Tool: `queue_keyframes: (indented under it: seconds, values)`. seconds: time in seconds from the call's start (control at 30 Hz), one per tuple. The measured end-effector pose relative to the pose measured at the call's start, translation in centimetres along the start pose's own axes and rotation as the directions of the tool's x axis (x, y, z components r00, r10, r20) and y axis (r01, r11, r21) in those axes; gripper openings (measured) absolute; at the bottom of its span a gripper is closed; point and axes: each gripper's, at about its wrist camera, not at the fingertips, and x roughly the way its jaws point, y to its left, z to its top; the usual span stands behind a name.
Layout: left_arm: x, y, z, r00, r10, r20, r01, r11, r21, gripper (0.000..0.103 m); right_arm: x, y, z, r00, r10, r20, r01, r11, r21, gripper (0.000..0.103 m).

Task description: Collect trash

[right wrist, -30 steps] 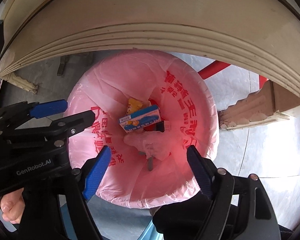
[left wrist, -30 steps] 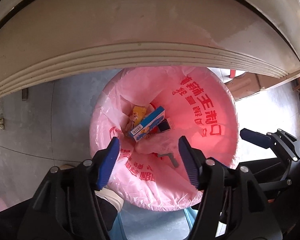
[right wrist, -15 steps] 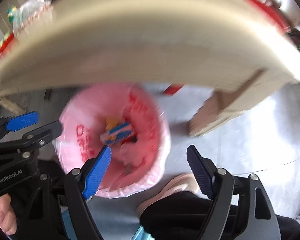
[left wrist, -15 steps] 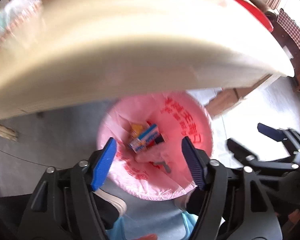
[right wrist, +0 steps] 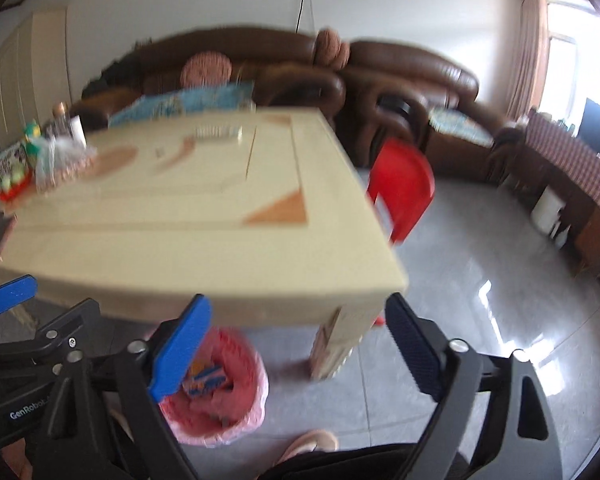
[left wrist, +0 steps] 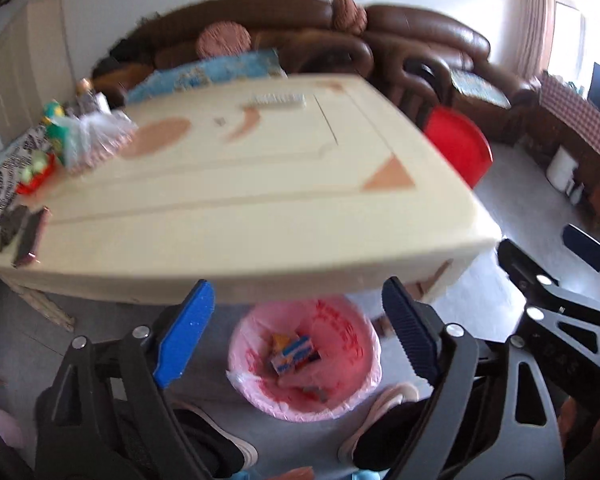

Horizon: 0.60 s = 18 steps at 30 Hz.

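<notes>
Brown leather sofa (left wrist: 380,28) runs along the far wall, well beyond both claws, with round cushions on its back.

Cream tabletop (left wrist: 228,184) fills the middle ground, ahead of and above the left claw (left wrist: 300,328); its near edge sits just past the fingertips. Same tabletop (right wrist: 172,208) lies ahead and slightly left of the right claw (right wrist: 300,336). Frames are motion-blurred, so fine detail on it is soft.

Grey tiled floor (right wrist: 480,300) spreads ahead and to the right of the right claw, glare from the window on it.

Red plastic chair (right wrist: 404,192) stands past the tabletop's far right corner, beyond the right claw.

Pink-lined trash bin (left wrist: 304,360) stands on the floor below the tabletop's near edge, framed between the left claw's two fingers and below their tips. From the right wrist view the bin (right wrist: 220,392) is low and to the left, partly behind that claw's left finger.

Left claw: spread wide, blue pads well apart, nothing between them. Right claw: also spread wide, empty.

Clear plastic bag of items (left wrist: 88,136) on the far left of the tabletop, ahead-left of the left claw. Contents too blurred to name.

Dark flat objects (left wrist: 24,236) at the tabletop's near left corner, left of the left claw.

Blue-and-white small box (left wrist: 296,354) lies inside the bin with other scraps, touching the pink liner.
</notes>
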Motion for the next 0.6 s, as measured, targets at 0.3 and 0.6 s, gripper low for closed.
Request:
queue_keyframes:
  seconds: [0.3, 0.6]
  values:
    - [-6.1, 0.3, 1.6, 0.987, 0.105, 0.119, -0.099, 0.994, -0.051, 0.090, -8.7, 0.6, 3.7, 0.989, -0.009, 0.145, 0.009, 1.000, -0.002, 0.089]
    - [-8.1, 0.9, 1.4, 0.984, 0.105, 0.147, -0.096, 0.993, -0.068, 0.091, -11.4, 1.3, 3.6, 0.986, -0.028, 0.162, 0.027, 1.000, 0.006, 0.090]
